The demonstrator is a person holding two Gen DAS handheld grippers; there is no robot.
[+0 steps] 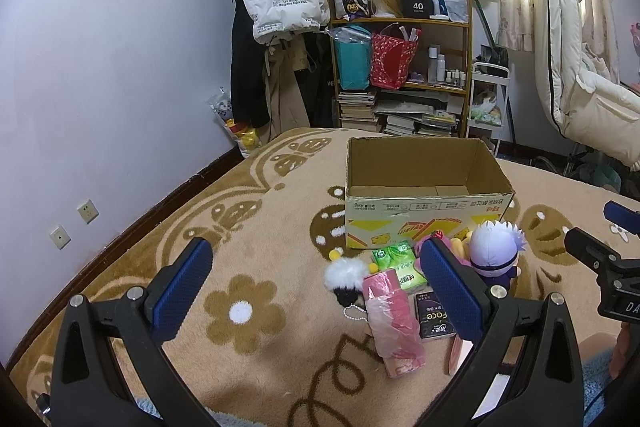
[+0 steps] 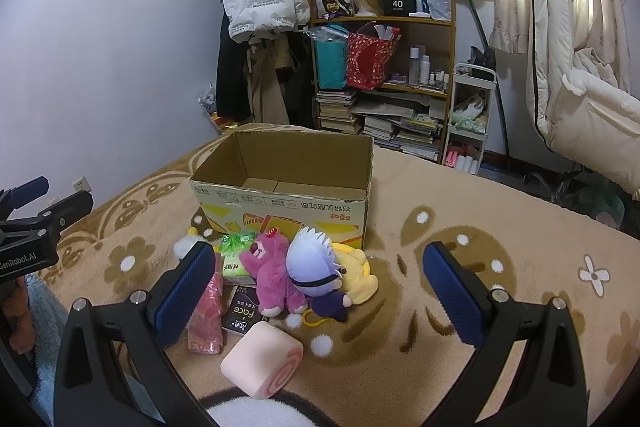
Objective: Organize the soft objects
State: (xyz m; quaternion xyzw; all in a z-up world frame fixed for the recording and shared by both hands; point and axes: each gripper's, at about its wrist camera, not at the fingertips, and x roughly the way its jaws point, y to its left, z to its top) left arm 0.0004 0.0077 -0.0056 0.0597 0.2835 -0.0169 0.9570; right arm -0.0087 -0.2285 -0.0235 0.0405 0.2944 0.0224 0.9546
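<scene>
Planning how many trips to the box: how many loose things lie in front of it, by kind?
Plush toys: 4 (pink bear, white-haired doll, yellow plush, fluffy white keychain plush)
Tissue packs: 3 (two green, one black)
Pink bagged pack: 1
Pink swirl cushion: 1
Total: 9

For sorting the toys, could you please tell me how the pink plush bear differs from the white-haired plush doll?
The pink plush bear is shaggy pink fur all over; the white-haired plush doll is smooth, with spiky hair, a dark band over its face and purple clothes. Both lie before the cardboard box, touching.
</scene>
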